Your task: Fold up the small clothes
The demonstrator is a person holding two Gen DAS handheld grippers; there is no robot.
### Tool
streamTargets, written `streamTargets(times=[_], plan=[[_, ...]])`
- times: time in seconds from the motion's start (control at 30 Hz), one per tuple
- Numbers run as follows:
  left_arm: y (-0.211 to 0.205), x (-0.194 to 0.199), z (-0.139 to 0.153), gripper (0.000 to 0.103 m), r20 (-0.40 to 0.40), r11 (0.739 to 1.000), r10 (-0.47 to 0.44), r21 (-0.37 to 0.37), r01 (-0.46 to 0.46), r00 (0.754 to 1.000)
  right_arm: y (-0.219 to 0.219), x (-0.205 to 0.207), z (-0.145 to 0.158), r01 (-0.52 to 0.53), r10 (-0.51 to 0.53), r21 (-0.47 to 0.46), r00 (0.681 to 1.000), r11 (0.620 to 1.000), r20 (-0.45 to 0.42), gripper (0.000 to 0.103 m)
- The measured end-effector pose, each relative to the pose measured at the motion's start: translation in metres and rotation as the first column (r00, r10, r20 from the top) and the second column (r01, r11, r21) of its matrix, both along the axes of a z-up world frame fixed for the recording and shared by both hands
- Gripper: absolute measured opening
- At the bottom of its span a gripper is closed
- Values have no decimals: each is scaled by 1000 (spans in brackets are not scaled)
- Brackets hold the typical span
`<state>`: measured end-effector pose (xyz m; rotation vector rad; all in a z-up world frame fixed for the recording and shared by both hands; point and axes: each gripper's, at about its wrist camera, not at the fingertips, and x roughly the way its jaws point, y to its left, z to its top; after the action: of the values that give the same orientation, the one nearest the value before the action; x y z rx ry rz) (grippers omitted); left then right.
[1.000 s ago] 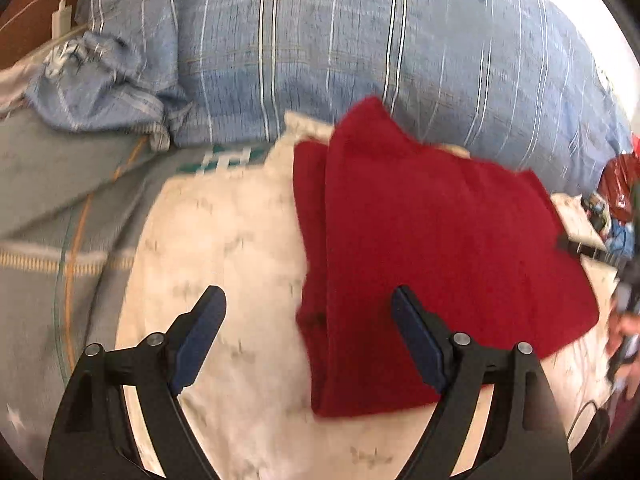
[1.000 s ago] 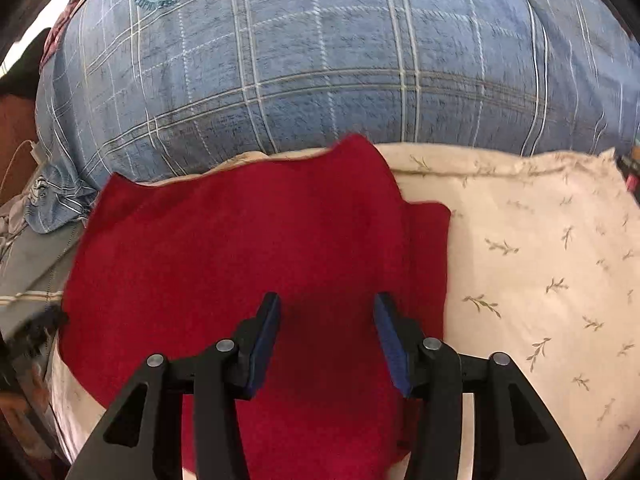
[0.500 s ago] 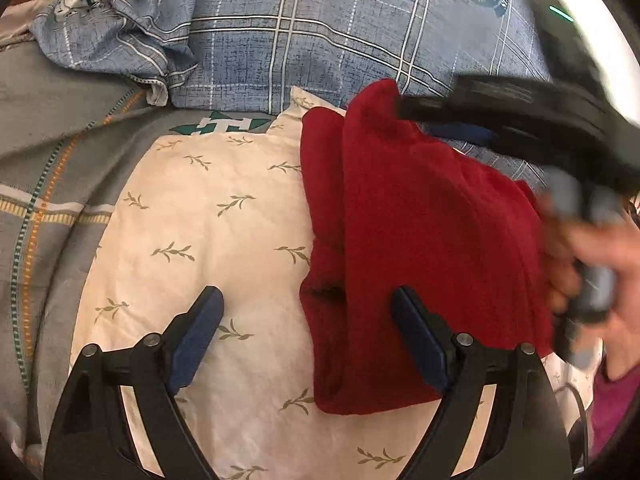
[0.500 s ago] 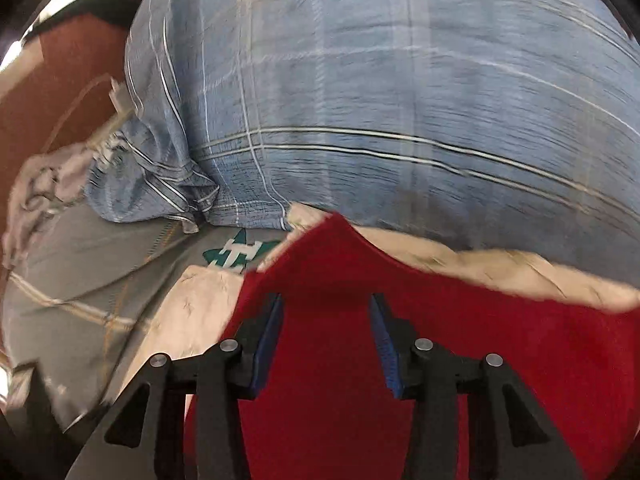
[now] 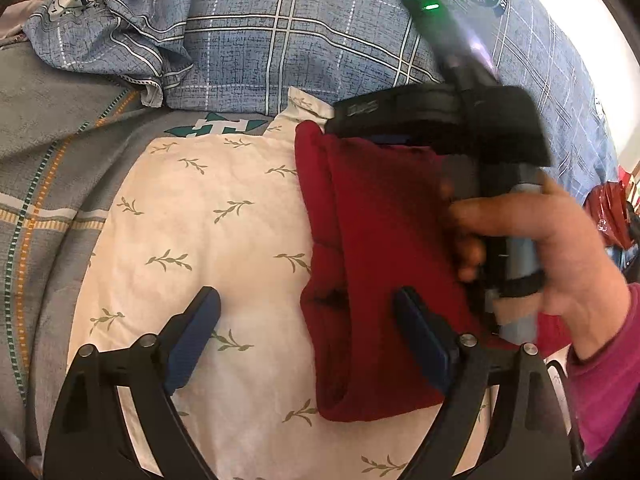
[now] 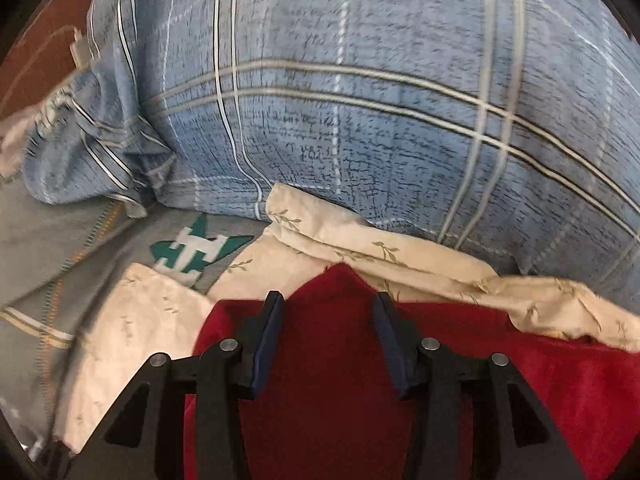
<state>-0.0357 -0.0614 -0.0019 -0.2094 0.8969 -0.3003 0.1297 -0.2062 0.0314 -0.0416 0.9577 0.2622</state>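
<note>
Lying part-folded on the cream leaf-print pillow [image 5: 208, 216], the dark red knit garment [image 5: 380, 264] awaits further folds; left gripper [image 5: 308, 320] gapes empty, right gripper [image 6: 326, 340] opening over its far corner.

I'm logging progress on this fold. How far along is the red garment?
Done: the red garment lies on the leaf-print pillow, already doubled over, with stacked layers along its left edge. In hand: the right tool is over the garment's far corner, jaws opening, nothing pinched; the left tool is wide open, straddling the near edge. Left: probably another fold. No other clothes needing folding are evident.
</note>
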Motion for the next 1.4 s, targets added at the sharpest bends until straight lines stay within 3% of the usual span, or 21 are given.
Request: streamTargets(times=[0.23, 0.47, 0.63, 0.8, 0.93, 1.03, 1.13, 1.2, 1.3, 1.4], plan=[[-1, -3, 0, 90, 10, 1000, 5, 14, -5, 1000, -46, -65, 36, -3, -2, 100, 999, 995, 41, 49], [-2, -5, 2, 91, 20, 999, 12, 37, -13, 1000, -74, -85, 9, 41, -37, 106, 998, 994, -42, 50], [-1, -5, 3, 91, 21, 999, 10, 35, -11, 1000, -90, -113, 22, 36, -37, 133, 999, 990, 0, 52], [-1, -5, 5, 91, 28, 999, 12, 36, -13, 1000, -142, -159, 29, 131, -136, 106, 990, 986, 39, 55], [0, -6, 5, 91, 27, 999, 13, 29, -14, 1000, -197, -204, 29, 246, -254, 127, 966, 961, 51, 54], [-1, -6, 5, 92, 32, 999, 14, 32, -15, 999, -228, -230, 20, 339, -344, 92, 938, 936, 51, 50], [-2, -6, 4, 93, 37, 999, 14, 35, -16, 999, -248, -241, 4, 364, -368, 122, 930, 923, 13, 34], [-3, -6, 4, 93, 39, 999, 12, 38, -13, 999, -246, -245, 0, 360, -363, 82, 932, 930, 25, 25], [-2, -6, 4, 93, 38, 1000, 7, 29, -8, 999, -243, -253, 4, 357, -359, 52, 933, 932, 33, 24], [-4, -6, 3, 95, 39, 999, 5, 40, -6, 999, -250, -260, 4, 375, -378, 90, 926, 923, 19, 24]])
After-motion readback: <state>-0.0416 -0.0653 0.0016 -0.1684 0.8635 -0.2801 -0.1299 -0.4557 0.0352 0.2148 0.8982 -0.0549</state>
